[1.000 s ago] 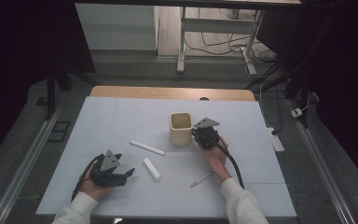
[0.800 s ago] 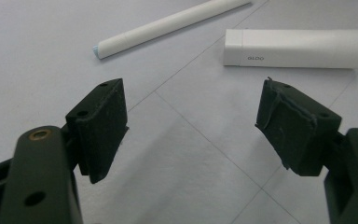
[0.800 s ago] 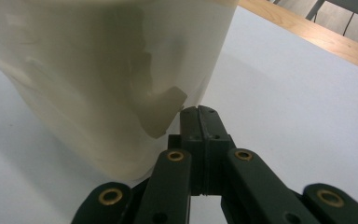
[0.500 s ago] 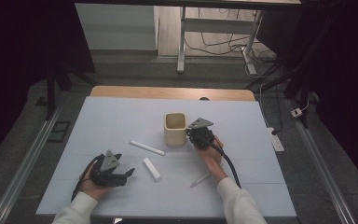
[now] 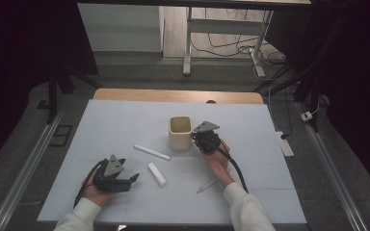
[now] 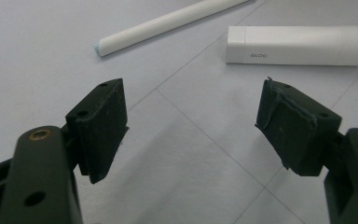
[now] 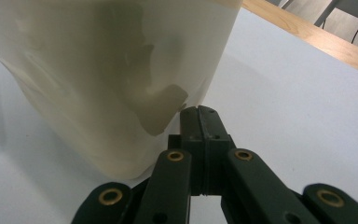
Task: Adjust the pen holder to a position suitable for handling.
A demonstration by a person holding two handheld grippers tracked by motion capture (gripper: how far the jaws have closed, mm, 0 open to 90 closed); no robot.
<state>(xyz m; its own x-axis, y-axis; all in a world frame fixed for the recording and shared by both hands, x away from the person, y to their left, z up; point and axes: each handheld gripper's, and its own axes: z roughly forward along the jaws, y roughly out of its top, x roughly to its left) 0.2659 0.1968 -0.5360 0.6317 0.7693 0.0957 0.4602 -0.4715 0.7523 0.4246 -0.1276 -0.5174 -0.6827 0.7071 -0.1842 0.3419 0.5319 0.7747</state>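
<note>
With the right tongs pressed together just beside the cream cup and the left tongs held apart, the white tube, rod and pen are left on the surface, none yet judged cupped.

One cup, three white sticks.

We see the white table lit evenly from above, the room around it dark; the cup close up is blurred.
</note>
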